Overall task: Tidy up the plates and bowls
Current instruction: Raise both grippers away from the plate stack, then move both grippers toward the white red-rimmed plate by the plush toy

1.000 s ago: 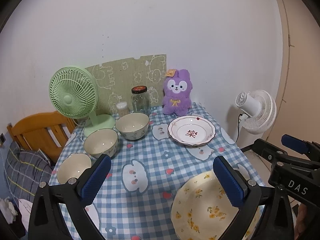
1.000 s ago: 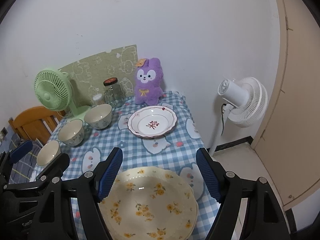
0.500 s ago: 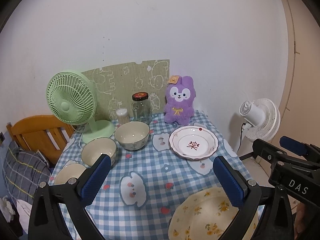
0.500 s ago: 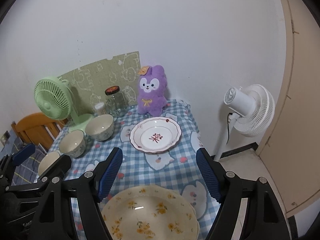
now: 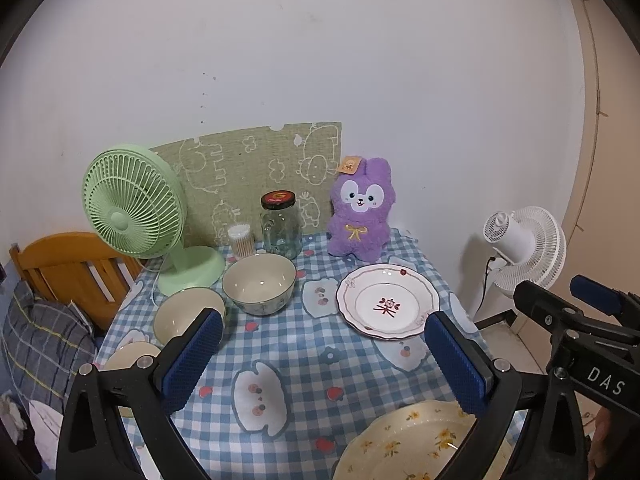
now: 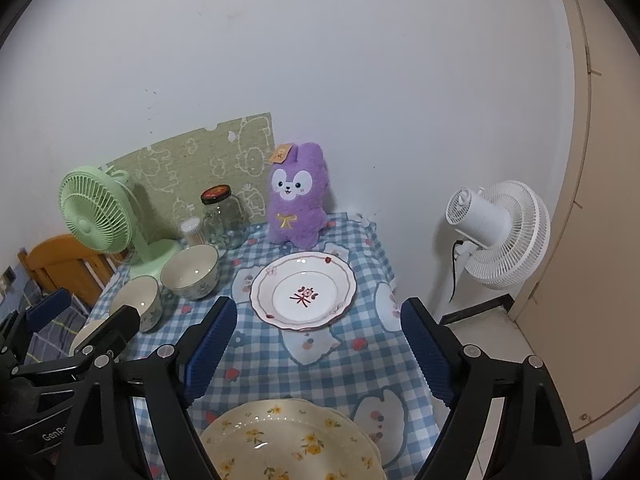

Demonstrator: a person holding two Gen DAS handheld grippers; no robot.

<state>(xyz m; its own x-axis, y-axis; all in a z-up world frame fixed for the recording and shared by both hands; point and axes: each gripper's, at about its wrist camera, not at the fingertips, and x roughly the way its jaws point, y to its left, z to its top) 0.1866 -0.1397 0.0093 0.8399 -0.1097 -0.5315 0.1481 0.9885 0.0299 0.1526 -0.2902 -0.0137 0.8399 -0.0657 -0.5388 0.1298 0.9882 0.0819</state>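
Both hand-held grippers are seen released above the desk [image 5: 304, 344]: left hand-held gripper [image 5: 324, 360] gaping, nothing between; right hand-held gripper [image 6: 316, 354] just widened, nothing gripped. Yellow-flowered plate [image 6: 292, 446] lies at near edge, red-rimmed plate [image 6: 303, 290] mid-desk; three bowls [image 6: 190, 267] stand empty at left. Jar [image 5: 281, 226] lidded, contents indistinct.

Domestic interior, probably a bedroom corner or small living space: a small table under a blue-and-white checked cloth [image 5: 304, 344] against a plain white wall, bearing a purple plush rabbit [image 5: 360, 216], a green desk fan [image 5: 136, 212] and ceramic tableware; beside it, a wooden bed frame [image 5: 68, 268] and a white floor fan [image 6: 500, 232].
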